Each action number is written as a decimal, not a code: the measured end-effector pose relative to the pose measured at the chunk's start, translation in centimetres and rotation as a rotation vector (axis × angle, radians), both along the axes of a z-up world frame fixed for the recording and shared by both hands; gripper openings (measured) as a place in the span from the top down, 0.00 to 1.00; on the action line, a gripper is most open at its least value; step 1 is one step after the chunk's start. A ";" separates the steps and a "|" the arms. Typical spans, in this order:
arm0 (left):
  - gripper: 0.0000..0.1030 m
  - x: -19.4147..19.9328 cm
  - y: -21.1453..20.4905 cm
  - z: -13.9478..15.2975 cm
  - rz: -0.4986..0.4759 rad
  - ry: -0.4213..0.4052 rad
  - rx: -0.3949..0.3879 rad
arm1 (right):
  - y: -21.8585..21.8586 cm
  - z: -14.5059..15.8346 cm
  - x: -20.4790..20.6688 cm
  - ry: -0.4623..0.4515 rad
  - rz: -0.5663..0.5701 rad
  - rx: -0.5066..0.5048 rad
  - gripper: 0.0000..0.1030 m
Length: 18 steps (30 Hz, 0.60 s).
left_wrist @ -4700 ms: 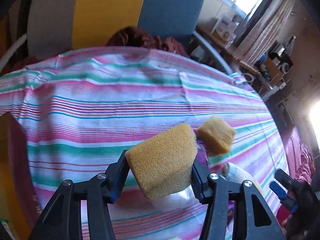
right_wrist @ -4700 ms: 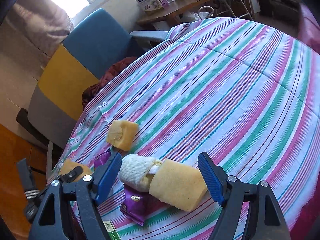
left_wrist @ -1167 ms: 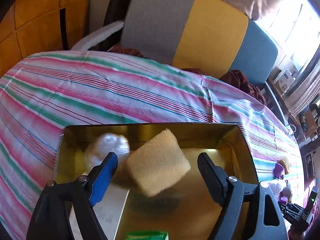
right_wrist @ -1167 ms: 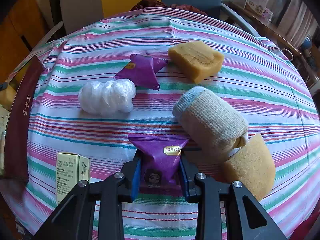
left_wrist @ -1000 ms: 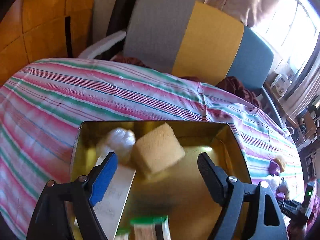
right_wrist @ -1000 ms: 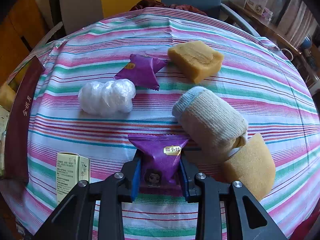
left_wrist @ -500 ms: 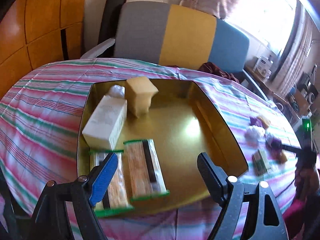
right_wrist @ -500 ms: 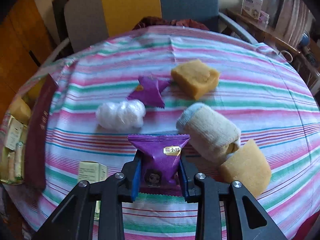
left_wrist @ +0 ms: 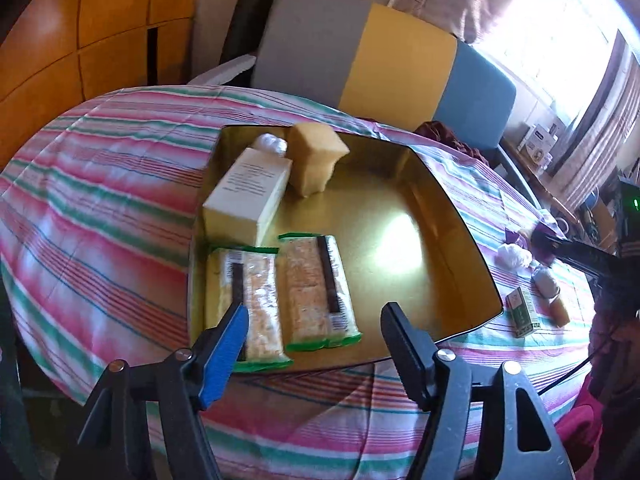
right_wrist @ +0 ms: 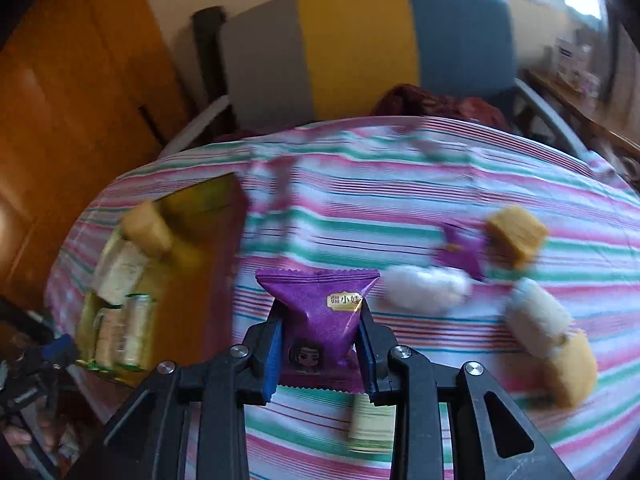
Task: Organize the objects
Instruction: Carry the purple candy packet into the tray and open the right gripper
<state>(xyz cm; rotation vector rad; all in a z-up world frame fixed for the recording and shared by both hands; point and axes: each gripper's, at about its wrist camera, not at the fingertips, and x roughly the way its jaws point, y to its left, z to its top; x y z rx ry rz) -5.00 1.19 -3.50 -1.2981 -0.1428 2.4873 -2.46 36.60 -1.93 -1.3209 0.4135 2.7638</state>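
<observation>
The gold tray's [left_wrist: 452, 208] right half lies bare; white carton [left_wrist: 248, 196], sponge [left_wrist: 314, 160] and cracker packs [left_wrist: 316, 284] crowd its left.

The left gripper [left_wrist: 314, 330] tilts downward with its 2 jaws apart, having just been closing with nothing between them, while the right gripper [right_wrist: 318, 346], also angled down, has its 2 jaws clamped on a purple packet [right_wrist: 320, 322].
</observation>
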 end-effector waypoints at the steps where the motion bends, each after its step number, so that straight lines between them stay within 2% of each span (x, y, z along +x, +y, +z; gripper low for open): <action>1: 0.34 0.0 -0.3 0.0 0.003 -0.001 0.003 | -1.5 0.1 -0.8 0.003 0.031 -0.015 0.69; 3: 0.34 0.2 -1.0 0.0 0.021 0.003 0.008 | -4.9 0.1 -2.9 -0.001 0.102 -0.048 0.69; 9: 0.36 0.1 -3.1 -0.1 0.069 0.016 0.018 | -13.1 -1.6 -8.7 -0.057 0.221 -0.079 0.69; 12: 0.39 -0.1 -4.0 -0.6 0.089 0.004 0.023 | -16.2 -3.1 -11.5 -0.100 0.237 -0.079 0.69; 18: 0.39 -0.3 -5.1 -1.9 0.121 -0.029 0.031 | -20.2 -6.2 -15.9 -0.173 0.248 -0.085 0.65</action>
